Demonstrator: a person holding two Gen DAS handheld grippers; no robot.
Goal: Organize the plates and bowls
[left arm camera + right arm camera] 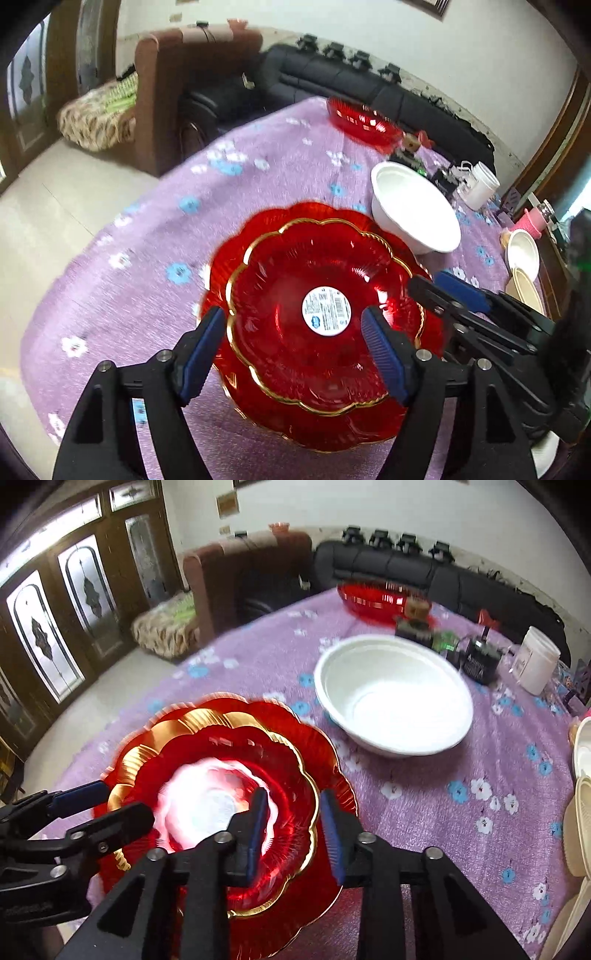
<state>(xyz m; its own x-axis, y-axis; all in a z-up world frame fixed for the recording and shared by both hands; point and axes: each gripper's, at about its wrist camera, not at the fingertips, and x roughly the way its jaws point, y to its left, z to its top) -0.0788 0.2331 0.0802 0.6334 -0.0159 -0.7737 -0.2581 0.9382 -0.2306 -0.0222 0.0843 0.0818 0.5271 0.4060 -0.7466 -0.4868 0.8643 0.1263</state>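
A small red scalloped plate [314,258] [221,746] with a gold rim and a round white sticker lies on a larger red plate [229,243] [295,716]. My left gripper [293,325] is open and straddles the small plate's left rim, one blue pad outside it and one over its middle. My right gripper [293,806] is open too, its pads on either side of the small plate's right rim with a gap showing. Each gripper shows in the other's view: the right gripper [443,288] and the left gripper [110,805]. A white bowl [413,206] [391,694] stands behind the plates.
The table wears a purple flowered cloth [147,258] [424,830]. A red bowl [362,120] [373,598] sits at the far edge beside small electronics [476,657] and a white jar [478,184] [537,661]. Cream bowls [522,251] [581,812] stack at the right edge.
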